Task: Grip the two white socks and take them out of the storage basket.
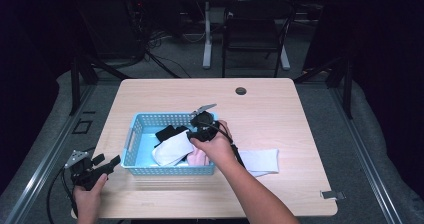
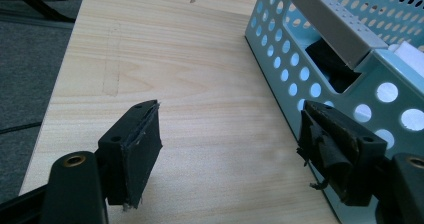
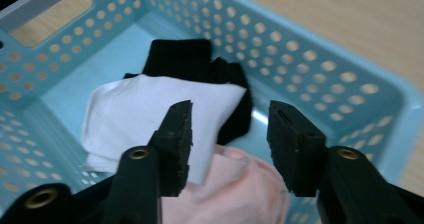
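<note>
A light blue perforated basket (image 1: 136, 134) sits on the wooden table (image 1: 260, 109). Inside lie a black cloth (image 3: 190, 59), a white cloth (image 3: 135, 116) over it, and a pink cloth (image 3: 240, 189) nearest the camera. My right gripper (image 3: 230, 129) hangs open just above the cloths, empty, with its jaws over the white and pink pieces. In the high view the right gripper (image 1: 196, 133) is over the basket's right half. My left gripper (image 1: 107, 165) is open and empty at the table's front left, its jaws beside the basket's outer wall (image 2: 295, 64).
A folded white cloth (image 1: 260, 160) lies on the table just right of the basket, under the right forearm. A small round grommet (image 1: 241, 91) sits near the far edge. A chair (image 1: 252, 31) and desk legs stand beyond the table.
</note>
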`<state>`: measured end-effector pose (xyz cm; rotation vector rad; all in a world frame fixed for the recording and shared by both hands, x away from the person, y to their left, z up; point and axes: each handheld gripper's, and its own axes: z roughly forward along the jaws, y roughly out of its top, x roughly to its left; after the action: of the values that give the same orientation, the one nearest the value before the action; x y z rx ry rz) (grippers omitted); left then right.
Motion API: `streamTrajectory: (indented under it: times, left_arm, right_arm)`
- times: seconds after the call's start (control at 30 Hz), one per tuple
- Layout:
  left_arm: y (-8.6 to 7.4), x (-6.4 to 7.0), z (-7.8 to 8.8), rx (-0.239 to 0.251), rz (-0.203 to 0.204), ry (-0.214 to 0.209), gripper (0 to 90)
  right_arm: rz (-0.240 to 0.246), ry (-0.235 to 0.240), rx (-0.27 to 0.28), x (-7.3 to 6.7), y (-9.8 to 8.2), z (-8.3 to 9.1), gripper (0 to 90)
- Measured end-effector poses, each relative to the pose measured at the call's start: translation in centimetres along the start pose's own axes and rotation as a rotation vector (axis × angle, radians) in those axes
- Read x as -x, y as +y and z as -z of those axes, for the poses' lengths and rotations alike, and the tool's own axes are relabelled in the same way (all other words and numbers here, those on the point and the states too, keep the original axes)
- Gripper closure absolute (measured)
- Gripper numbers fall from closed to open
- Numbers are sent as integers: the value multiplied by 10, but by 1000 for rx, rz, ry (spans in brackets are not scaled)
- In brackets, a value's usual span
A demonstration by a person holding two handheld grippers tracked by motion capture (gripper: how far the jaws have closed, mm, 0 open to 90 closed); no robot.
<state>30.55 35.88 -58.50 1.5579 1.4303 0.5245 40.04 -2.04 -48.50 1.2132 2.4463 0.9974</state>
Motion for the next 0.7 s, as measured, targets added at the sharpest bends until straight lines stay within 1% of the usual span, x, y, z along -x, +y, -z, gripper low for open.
streamTrajectory:
  times: [0.03,0.07,0.1,0.13,0.17,0.2,0.27,0.3,0.33,0.4,0.43,0.47,0.5,0.53,0.57,0.6,0.67,0.7]
  left_arm:
    - [0,0,0,0,0,-1,249]
    - [0,0,0,0,0,-1,249]
    - [0,0,0,1,1,-1,249]
    - [0,0,0,1,1,-1,248]
    - [0,0,0,6,3,-2,249]
    - [0,0,0,6,3,-2,249]
    - [0,-1,0,6,3,-2,249]
    - [0,0,0,7,4,-3,248]
    - [0,0,0,7,4,-3,249]
    - [0,-1,0,7,4,-3,248]
    - [0,-1,0,8,5,-4,248]
    - [0,-1,0,7,4,-4,249]
    - [0,-1,0,7,5,-4,249]
    - [0,-1,0,7,5,-4,248]
    - [0,-1,0,6,5,-4,248]
    - [0,-1,0,7,5,-4,249]
    - [0,-1,0,7,5,-4,248]
    - [0,-1,0,7,5,-4,249]
  right_arm:
    - [0,10,-29,-2,1,-7,588]
    - [0,10,-29,-2,1,-7,588]
    - [-15,16,-72,-4,3,-16,620]
    - [-15,16,-72,-4,3,-16,620]
    - [-47,28,-106,-4,4,-23,643]
    - [-47,28,-106,-4,4,-23,643]
    - [-86,36,-126,-3,5,-29,654]
    - [-123,43,-160,-1,6,-35,668]
    - [-123,43,-160,-1,6,-35,668]
    - [-165,57,-189,0,8,-40,680]
    - [-170,45,-201,0,8,-42,682]
    - [-192,45,-202,0,8,-45,681]
    - [-203,48,-226,1,9,-47,680]
    - [-210,51,-228,2,8,-50,673]
    - [-221,43,-234,2,7,-52,664]
    - [-212,49,-258,4,7,-56,667]
    - [-211,47,-256,4,7,-58,679]
    - [-219,61,-267,4,7,-59,694]
